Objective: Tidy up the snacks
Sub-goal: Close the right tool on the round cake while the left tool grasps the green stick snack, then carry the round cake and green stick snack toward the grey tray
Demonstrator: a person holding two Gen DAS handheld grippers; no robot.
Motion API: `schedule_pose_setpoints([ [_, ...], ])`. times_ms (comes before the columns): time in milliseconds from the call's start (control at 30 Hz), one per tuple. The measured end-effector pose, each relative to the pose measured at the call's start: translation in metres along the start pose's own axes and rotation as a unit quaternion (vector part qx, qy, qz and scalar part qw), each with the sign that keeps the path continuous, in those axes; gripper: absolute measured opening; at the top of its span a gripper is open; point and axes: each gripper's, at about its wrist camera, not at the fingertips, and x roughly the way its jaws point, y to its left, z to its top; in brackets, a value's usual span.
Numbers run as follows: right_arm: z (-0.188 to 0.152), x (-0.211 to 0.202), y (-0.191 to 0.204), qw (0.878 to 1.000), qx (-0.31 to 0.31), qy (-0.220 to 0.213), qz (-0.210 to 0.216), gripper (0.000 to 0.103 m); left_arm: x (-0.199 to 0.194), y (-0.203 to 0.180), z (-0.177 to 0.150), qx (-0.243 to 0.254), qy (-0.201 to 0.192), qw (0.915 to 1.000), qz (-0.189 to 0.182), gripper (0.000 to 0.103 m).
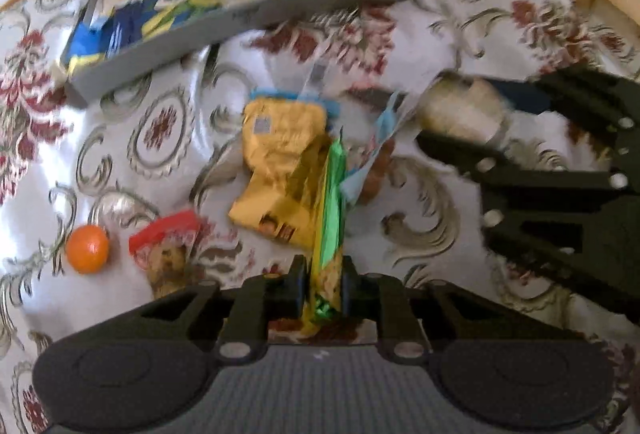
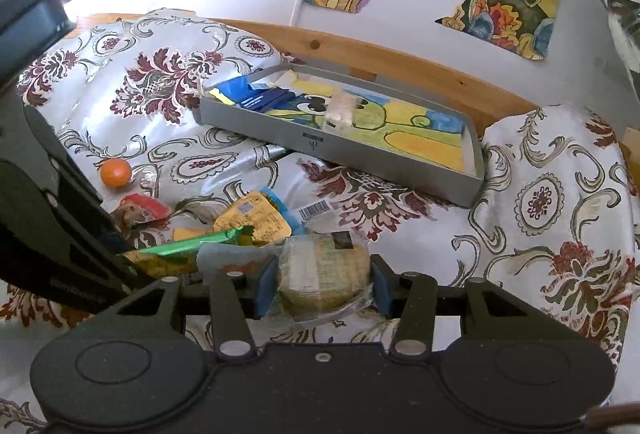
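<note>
My left gripper [image 1: 323, 290] is shut on the near end of a green and yellow snack bar [image 1: 332, 202], held on edge above the cloth. Beneath the bar lies a crumpled yellow packet [image 1: 280, 162]. My right gripper [image 2: 320, 290] is shut on a clear-wrapped beige cake block [image 2: 324, 274], and the left wrist view shows it at the right [image 1: 448, 114]. The grey tray [image 2: 340, 146] sits beyond on the bedding, holding blue packets [image 2: 260, 98] and one wrapped beige snack [image 2: 340, 110]. In the left wrist view the tray [image 1: 240, 30] is at the upper left.
An orange round fruit [image 2: 116, 172] and a red packet [image 2: 140, 210] lie left of the pile on the floral cloth [image 2: 540, 202]. A barcode wrapper [image 2: 316, 211] lies beside the yellow packet. A wooden rail [image 2: 400, 62] and a wall with drawings stand behind the tray.
</note>
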Motion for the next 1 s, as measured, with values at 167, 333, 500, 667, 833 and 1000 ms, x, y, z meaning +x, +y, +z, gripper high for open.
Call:
schedule_pose_setpoints([
  [167, 0.0, 0.0, 0.001, 1.0, 0.0, 0.0, -0.003, 0.05, -0.008, 0.008, -0.003, -0.016, -0.016, 0.9997, -0.007, 0.014],
  [333, 0.003, -0.006, 0.005, 1.0, -0.015, -0.014, -0.009, 0.05, -0.02, 0.011, -0.007, -0.022, -0.034, 0.9992, -0.004, 0.014],
  [500, 0.007, -0.012, 0.007, 0.999, -0.024, -0.033, -0.02, 0.05, -0.036, 0.011, -0.009, -0.025, -0.051, 0.9984, 0.002, 0.014],
  [667, 0.011, -0.018, 0.009, 0.997, -0.031, -0.055, -0.033, 0.05, -0.052, 0.014, -0.003, -0.044, -0.073, 0.9963, 0.01, 0.014],
  [833, 0.016, -0.028, 0.01, 0.995, -0.036, -0.078, -0.046, 0.05, -0.069, 0.013, 0.011, -0.056, -0.094, 0.9938, 0.016, 0.014],
  [1000, 0.021, -0.039, 0.009, 0.991, -0.039, -0.112, -0.061, 0.05, -0.092, 0.014, 0.041, -0.064, -0.102, 0.9925, 0.02, 0.014],
])
